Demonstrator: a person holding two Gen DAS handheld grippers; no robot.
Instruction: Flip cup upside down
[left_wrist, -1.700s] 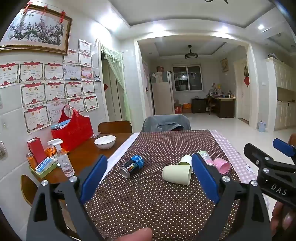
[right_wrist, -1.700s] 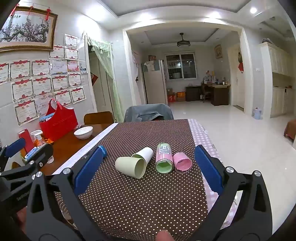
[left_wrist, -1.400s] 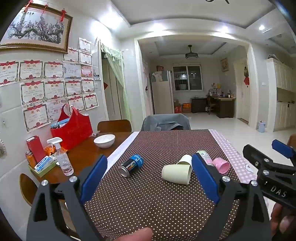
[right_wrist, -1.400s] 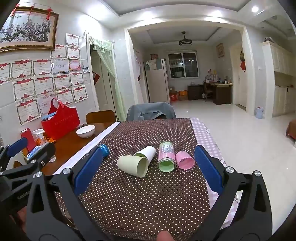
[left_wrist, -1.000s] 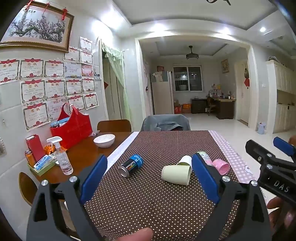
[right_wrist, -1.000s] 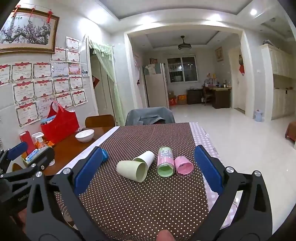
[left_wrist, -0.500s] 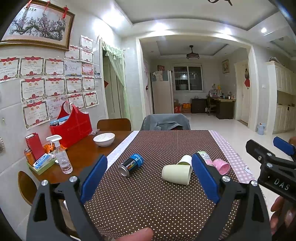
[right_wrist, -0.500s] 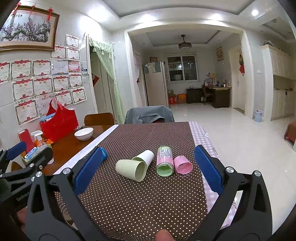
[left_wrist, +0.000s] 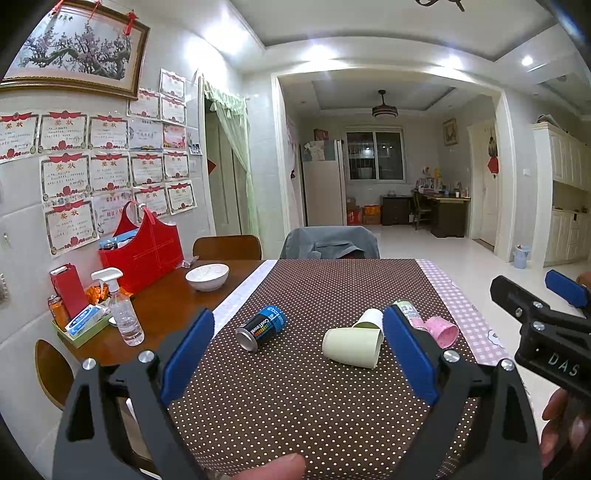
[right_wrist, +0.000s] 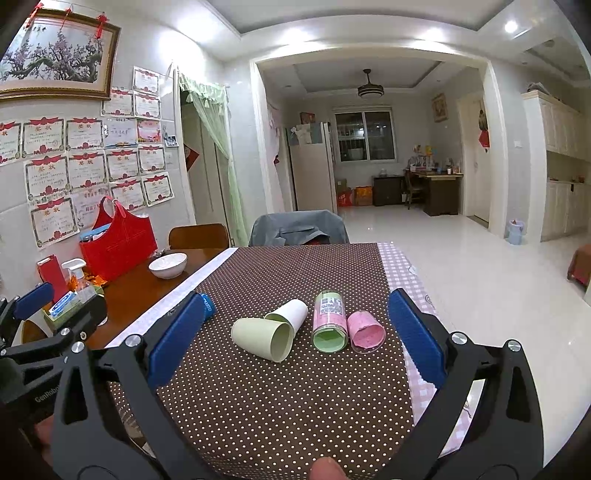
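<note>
A pale green cup lies on its side on the brown dotted tablecloth, mouth toward the right. A white paper cup lies just behind it. A green-and-pink can and a pink cup lie to the right. My left gripper is open and empty, above the table's near part. My right gripper is open and empty, with the cups between its fingers in its view.
A blue drink can lies left of the cups. On the bare wood at left stand a white bowl, a spray bottle, a red bag and a small tray. Chairs stand at the far end.
Both grippers have drifted slightly, so the view shifts a little. The cups and cans have not moved. Both grippers stay open.
</note>
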